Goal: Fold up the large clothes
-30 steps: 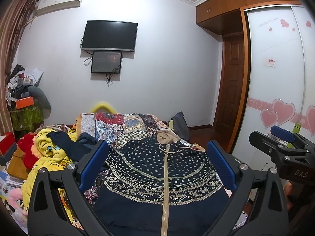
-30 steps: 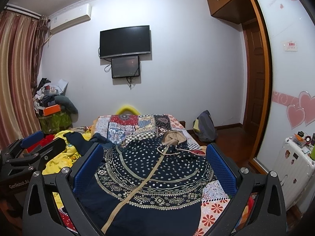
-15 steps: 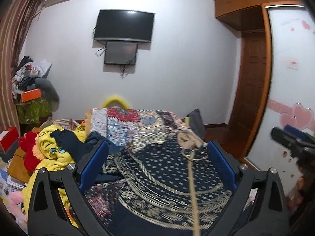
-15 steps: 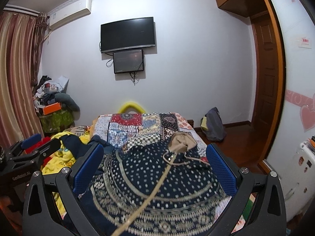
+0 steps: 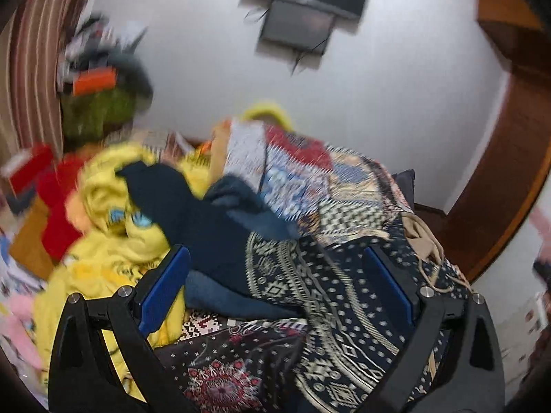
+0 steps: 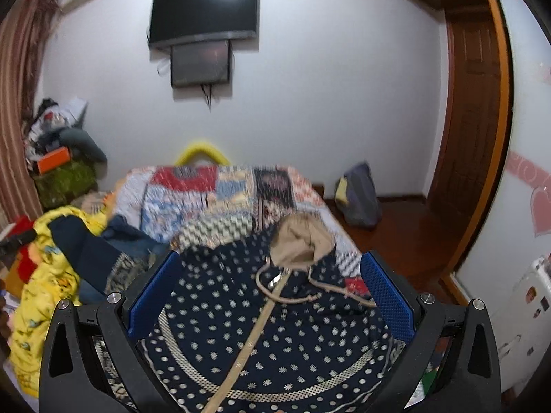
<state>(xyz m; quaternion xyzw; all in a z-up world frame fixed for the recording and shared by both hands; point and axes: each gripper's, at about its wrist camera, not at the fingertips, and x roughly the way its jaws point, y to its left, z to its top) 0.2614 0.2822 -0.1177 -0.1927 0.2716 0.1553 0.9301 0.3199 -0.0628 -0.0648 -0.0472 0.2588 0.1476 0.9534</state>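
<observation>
Garment: a navy hooded garment (image 6: pixel 275 337) lies spread on the bed; knit-like fabric with cream dots, curved banded borders and a tan centre strip.
Hood: tan hood (image 6: pixel 303 241) at 12 o'clock of the garment, its looped drawcords (image 6: pixel 292 296) just below.
Sleeve: plain navy sleeve (image 5: pixel 193 220) reaching toward 10 o'clock, over the yellow printed cloth (image 5: pixel 110 237).
Bed: patchwork quilt (image 6: pixel 220 192), many-coloured squares, blurred by motion.
Left hand-held gripper (image 5: pixel 275 292): released, blue ribbed pads wide apart above the garment's patterned edge, holding nothing.
Right hand-held gripper (image 6: pixel 272 292): released, blue textured pads either side of the dotted chest, holding nothing.
Wall: flat black screen (image 6: pixel 203 13) at 12 o'clock, smaller panel (image 6: pixel 201 63) beneath.
Writing: none legible.
</observation>
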